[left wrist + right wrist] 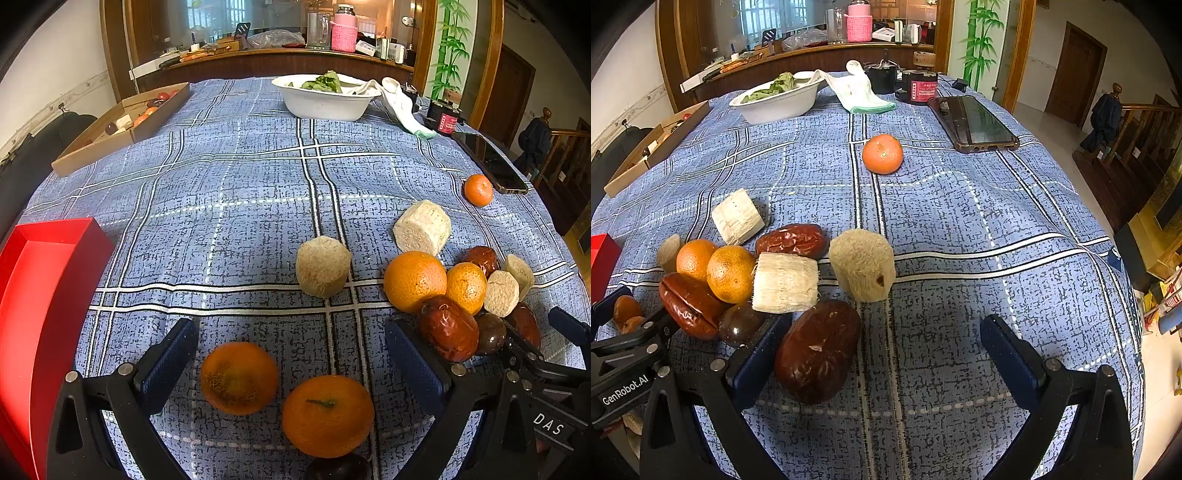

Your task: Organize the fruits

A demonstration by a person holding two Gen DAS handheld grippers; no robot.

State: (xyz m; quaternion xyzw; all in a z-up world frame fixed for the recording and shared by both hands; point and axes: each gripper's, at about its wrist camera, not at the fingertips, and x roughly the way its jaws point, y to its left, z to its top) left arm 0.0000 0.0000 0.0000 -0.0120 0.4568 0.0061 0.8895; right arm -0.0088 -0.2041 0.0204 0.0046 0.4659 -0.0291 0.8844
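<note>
My left gripper (291,354) is open over the blue checked tablecloth, with two oranges (239,377) (328,415) lying between its fingers. A red tray (40,280) sits just to its left. My right gripper (886,350) is open, with a big red date (818,350) lying between the fingers, against the left finger. A pile of oranges (730,273), red dates (687,304), pale sugarcane chunks (785,283) and a dark round fruit (738,325) lies to its left. A lone tangerine (882,153) sits farther back.
A white bowl of greens (325,101), a white sock (400,103), a phone (975,123), a red-labelled can (921,88) and a cardboard box of fruit (122,125) stand at the far side. The table edge drops off on the right.
</note>
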